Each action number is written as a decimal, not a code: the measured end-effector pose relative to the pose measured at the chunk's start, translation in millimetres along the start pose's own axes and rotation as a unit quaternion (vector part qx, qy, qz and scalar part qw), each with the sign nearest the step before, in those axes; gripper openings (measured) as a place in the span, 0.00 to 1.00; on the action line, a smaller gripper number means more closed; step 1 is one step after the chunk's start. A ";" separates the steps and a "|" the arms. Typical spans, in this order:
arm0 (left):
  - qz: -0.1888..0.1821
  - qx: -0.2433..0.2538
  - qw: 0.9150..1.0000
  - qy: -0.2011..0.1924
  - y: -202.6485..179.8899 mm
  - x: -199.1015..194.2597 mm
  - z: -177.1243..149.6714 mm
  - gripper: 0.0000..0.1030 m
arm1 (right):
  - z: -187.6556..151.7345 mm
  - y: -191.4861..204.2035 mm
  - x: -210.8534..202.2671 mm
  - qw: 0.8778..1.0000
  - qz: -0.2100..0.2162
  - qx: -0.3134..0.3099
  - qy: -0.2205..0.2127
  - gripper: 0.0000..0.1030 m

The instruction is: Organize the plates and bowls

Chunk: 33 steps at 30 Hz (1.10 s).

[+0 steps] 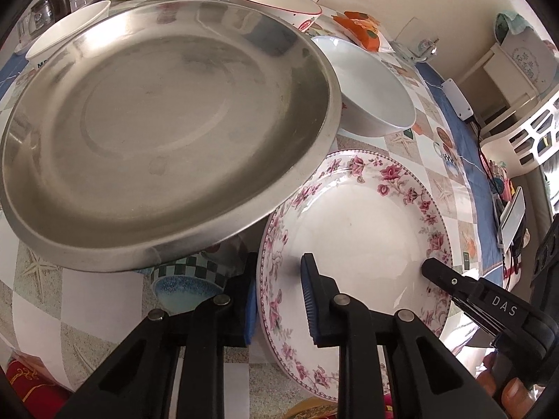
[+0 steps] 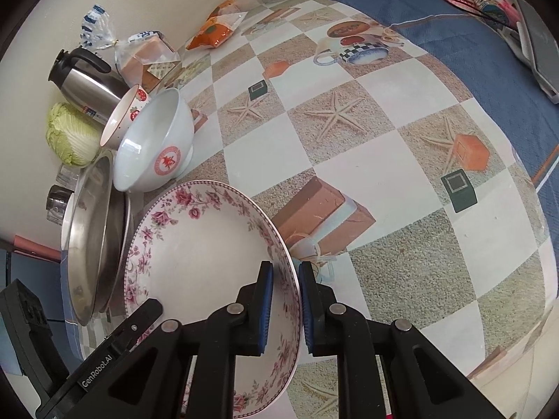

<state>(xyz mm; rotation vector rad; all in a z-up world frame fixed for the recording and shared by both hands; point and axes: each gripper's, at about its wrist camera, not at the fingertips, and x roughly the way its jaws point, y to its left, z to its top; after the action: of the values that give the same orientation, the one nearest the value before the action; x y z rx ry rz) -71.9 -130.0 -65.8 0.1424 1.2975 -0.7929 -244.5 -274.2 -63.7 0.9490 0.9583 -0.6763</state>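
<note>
Two grippers clamp one floral plate (image 2: 209, 262), which stands tilted above the checked tablecloth (image 2: 401, 181). The right gripper (image 2: 284, 309) has its blue pads closed on the plate's near rim, one pad inside the dish, one outside. The left gripper (image 1: 281, 300) is closed on the opposite rim of the same plate (image 1: 356, 223); its right pad lies on the white face, its left pad behind the edge. Just beside the plate, a steel tray (image 1: 164, 132) leans with its rim overlapping the floral border. A white bowl (image 1: 370, 94) sits beyond the tray and plate, and a bowl with a red rim (image 1: 276, 3) stands farther back. In the right wrist view, a cabbage (image 2: 71, 136) and a steel jug (image 2: 84, 80) stand by the wall.
</note>
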 end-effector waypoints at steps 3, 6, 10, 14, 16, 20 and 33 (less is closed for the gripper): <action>0.004 0.009 1.000 -0.004 -2.5 0.4 0.8 0.23 | 0.0 -2.4 -0.7 1.000 0.002 -0.001 0.000 0.15; -0.001 0.013 1.000 -0.003 -4.0 1.0 1.5 0.22 | 0.3 -1.3 -2.1 1.000 -0.004 -0.007 -0.004 0.16; -0.009 0.026 1.000 -0.002 -12.2 3.2 2.1 0.22 | 0.6 -3.3 -10.5 1.000 -0.019 -0.008 -0.023 0.16; -0.017 0.029 0.999 -0.006 -14.0 0.7 0.6 0.22 | 1.4 -7.9 -18.5 0.999 -0.011 -0.003 -0.037 0.16; -0.020 0.030 0.999 -0.008 -14.3 -0.7 0.6 0.22 | 1.2 -9.2 -22.4 0.999 -0.010 -0.003 -0.042 0.16; -0.025 0.033 0.999 -0.012 -13.6 -4.0 0.5 0.22 | 2.3 -7.7 -27.0 0.999 -0.013 -0.008 -0.049 0.16; -0.041 0.039 0.998 -0.027 -20.3 -8.6 6.2 0.22 | 2.5 -18.1 -32.0 0.998 0.019 0.017 -0.051 0.16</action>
<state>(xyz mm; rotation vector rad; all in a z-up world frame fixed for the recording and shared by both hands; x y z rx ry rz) -79.5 -144.3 -49.6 0.1290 1.2279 -0.9117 -272.4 -282.1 -40.9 0.9510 0.8401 -0.7035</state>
